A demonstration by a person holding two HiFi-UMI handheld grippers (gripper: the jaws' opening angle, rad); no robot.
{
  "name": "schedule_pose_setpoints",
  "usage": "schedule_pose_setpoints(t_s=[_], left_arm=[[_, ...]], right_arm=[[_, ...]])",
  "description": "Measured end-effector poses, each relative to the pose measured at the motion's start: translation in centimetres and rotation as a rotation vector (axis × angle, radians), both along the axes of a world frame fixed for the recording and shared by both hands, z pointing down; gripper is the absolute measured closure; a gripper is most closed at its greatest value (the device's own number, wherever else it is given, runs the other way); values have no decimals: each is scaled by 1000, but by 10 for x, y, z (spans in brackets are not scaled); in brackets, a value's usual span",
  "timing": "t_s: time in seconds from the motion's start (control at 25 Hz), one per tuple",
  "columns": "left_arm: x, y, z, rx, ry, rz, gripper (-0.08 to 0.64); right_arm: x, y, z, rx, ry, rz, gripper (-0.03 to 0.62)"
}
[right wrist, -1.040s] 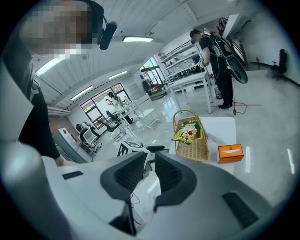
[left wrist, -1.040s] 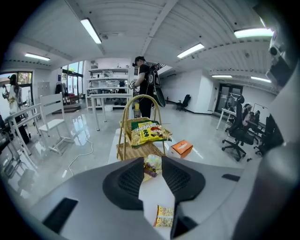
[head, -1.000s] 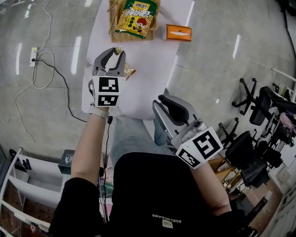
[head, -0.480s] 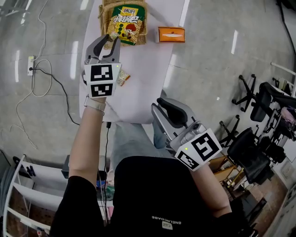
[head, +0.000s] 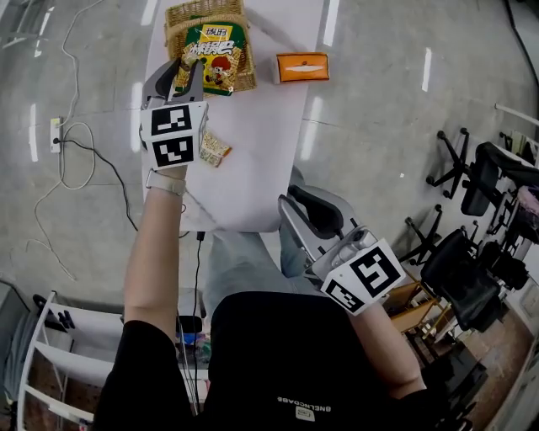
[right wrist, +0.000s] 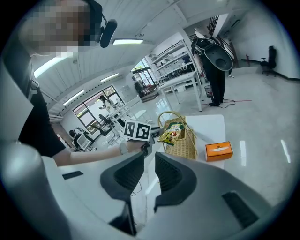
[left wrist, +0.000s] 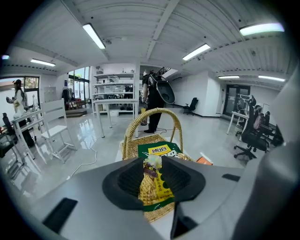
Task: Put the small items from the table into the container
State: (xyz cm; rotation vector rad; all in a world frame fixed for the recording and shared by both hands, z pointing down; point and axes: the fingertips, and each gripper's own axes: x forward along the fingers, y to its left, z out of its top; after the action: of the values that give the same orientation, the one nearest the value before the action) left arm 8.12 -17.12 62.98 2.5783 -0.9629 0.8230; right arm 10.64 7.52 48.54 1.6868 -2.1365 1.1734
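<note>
My left gripper [head: 182,71] has its jaws clamped on a small sweet [left wrist: 152,163] over the basket's [head: 242,82] near rim, far left on the bench [head: 263,143]; the right gripper's [right wrist: 150,163] jaws, slightly apart, hover by the near right corner.

1 basket [head: 245,79], 1 orange box [head: 301,67], 3 snacks [head: 214,150].

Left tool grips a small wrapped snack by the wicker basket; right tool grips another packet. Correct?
No: the right tool is empty, as the right gripper view shows, jaws apart with nothing between. The left tool does grip a small wrapped snack by the wicker basket.
</note>
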Motion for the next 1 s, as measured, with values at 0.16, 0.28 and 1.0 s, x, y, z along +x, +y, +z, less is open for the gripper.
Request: schedule_pose_setpoints(t_s=[0.16, 0.28, 1.0], left_arm=[[3, -3, 13, -29, -12, -7, 437], [3, -5, 17, -32, -18, -5, 437], [-9, -1, -5, -30, 2, 8, 437]], right_arm=[[5, 0, 4, -4, -5, 12, 515], [6, -2, 5, -6, -10, 14, 515], [-3, -24, -11, 24, -11, -8, 515]])
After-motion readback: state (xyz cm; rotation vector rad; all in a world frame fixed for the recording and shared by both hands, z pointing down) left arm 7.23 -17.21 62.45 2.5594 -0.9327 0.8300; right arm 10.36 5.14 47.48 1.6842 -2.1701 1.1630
